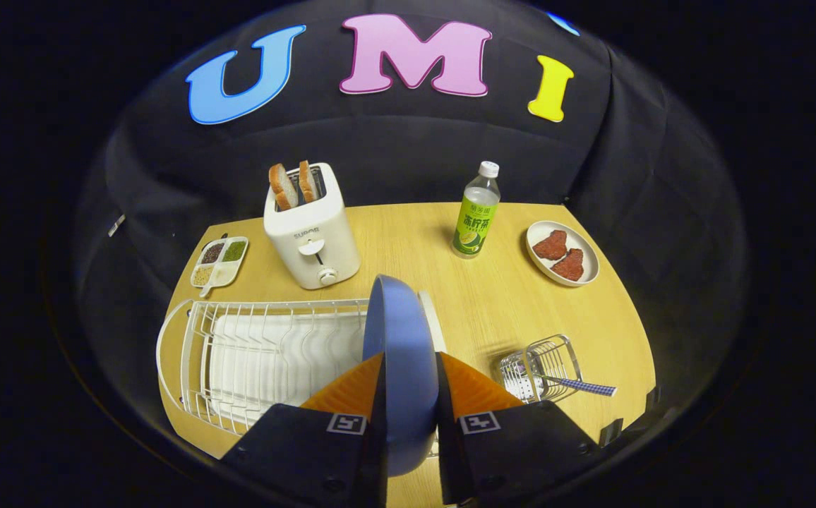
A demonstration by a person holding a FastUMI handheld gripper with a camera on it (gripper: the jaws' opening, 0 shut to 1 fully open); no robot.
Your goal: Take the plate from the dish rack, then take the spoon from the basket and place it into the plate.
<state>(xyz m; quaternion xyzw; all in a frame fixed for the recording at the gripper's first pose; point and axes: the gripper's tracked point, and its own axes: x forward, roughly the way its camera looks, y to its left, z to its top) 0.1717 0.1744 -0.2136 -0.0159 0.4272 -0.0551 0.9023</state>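
Blue plate [401, 353] stands on edge between the fingers, at the near end of the dish rack [238, 353]. Gripper [408, 384] is closed to plate width, both fingers pressing its faces. Spoon [577, 384] lies in the wire basket [542, 367], just ahead and right of the fingers.

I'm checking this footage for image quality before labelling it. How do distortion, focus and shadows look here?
Gripper view: strong fisheye bends the table edge and the dish rack into curves; the blue plate, clamped on edge in the claw, looms large yet stays fairly sharp; the bottle and toaster are crisp; soft shadow beside the basket; no harsh glare.
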